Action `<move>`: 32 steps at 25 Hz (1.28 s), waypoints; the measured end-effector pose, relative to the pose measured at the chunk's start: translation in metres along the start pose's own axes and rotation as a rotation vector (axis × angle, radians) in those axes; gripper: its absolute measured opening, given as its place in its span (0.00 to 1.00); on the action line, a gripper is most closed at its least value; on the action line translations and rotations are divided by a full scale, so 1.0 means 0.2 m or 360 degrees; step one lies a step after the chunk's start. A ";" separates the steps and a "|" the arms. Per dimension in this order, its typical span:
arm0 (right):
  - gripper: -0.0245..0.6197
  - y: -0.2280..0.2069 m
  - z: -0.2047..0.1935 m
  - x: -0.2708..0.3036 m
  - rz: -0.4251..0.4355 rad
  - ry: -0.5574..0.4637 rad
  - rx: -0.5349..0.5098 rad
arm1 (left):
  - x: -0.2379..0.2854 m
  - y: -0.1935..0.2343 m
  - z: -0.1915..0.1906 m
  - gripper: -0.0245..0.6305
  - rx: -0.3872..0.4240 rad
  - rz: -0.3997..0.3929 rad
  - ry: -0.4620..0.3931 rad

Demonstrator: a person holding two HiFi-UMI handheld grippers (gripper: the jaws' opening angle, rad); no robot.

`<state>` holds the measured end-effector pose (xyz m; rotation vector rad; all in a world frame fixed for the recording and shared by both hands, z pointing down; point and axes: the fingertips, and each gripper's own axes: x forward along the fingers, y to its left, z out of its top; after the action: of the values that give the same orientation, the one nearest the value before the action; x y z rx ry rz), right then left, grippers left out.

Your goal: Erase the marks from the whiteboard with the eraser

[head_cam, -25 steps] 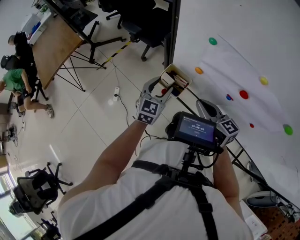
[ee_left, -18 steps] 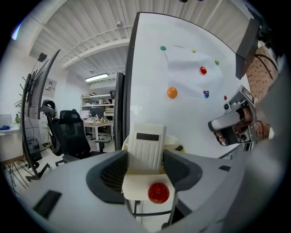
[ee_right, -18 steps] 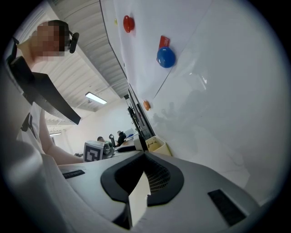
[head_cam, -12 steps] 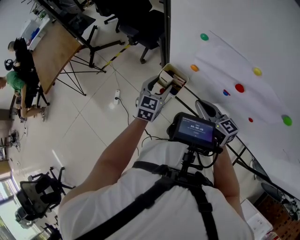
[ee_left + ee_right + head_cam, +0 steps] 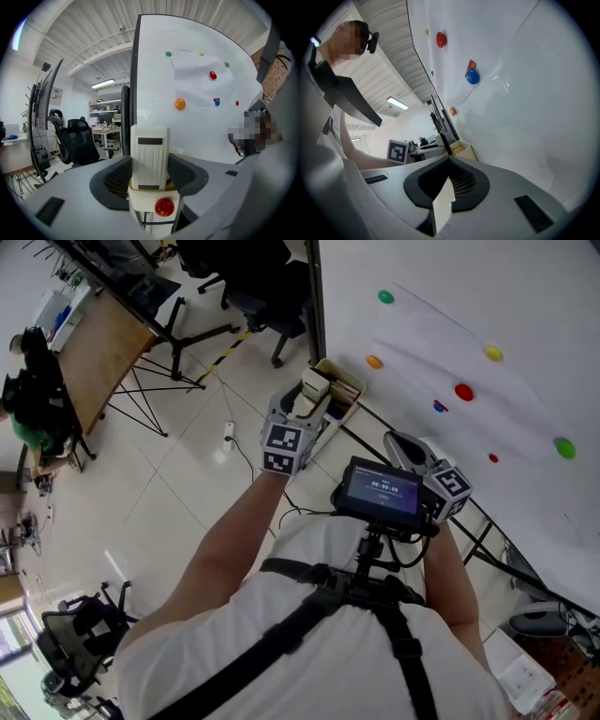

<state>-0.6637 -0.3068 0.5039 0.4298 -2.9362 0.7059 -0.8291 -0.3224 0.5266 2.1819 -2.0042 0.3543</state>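
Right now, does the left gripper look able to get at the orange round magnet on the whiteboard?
Probably yes: the left gripper, jaws shut on a white ribbed eraser, sits near the orange round magnet, with only bare whiteboard between them.

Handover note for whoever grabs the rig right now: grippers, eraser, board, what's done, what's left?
Left hand-held gripper: shut on the eraser, held upright at the rim of the beige holder box by the whiteboard edge.
Right hand-held gripper: jaws together, not touching the board. A thin white sliver shows at the seam; I can't tell what it is.
Board: a paper sheet is pinned up with coloured magnets. I can't make out any pen marks in these views.
Done: eraser gripped.
Left: carry it to the board, find the marks, wipe.
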 end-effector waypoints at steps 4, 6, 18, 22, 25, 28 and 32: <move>0.07 -0.02 0.00 -0.02 -0.0014 -0.0018 0.0002 | -0.02 0.01 0.05 0.45 0.0011 0.0019 -0.0084; 0.07 -0.02 0.00 -0.01 -0.0013 -0.0026 -0.0003 | -0.04 0.01 0.07 0.45 0.0021 0.0020 -0.0120; 0.07 -0.03 -0.04 -0.13 -0.0067 -0.0107 -0.0022 | -0.22 -0.19 -0.01 0.45 -0.0016 -0.0163 -0.0115; 0.07 0.05 -0.09 -0.23 -0.0129 -0.0118 0.0007 | -0.31 -0.32 -0.06 0.45 -0.0015 -0.0269 -0.0085; 0.07 0.20 -0.19 -0.45 -0.0212 -0.0146 0.0031 | -0.50 -0.53 -0.11 0.45 -0.0014 -0.0388 -0.0075; 0.07 0.32 -0.25 -0.66 -0.0298 -0.0170 0.0051 | -0.64 -0.75 -0.13 0.45 -0.0020 -0.0516 -0.0054; 0.07 0.32 -0.28 -0.84 -0.0410 -0.0182 0.0067 | -0.64 -0.96 -0.16 0.45 -0.0022 -0.0659 -0.0034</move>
<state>-0.5204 -0.1838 0.5011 0.8608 -2.8947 0.7303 -0.6507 -0.1728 0.5298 2.5186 -1.4999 0.2584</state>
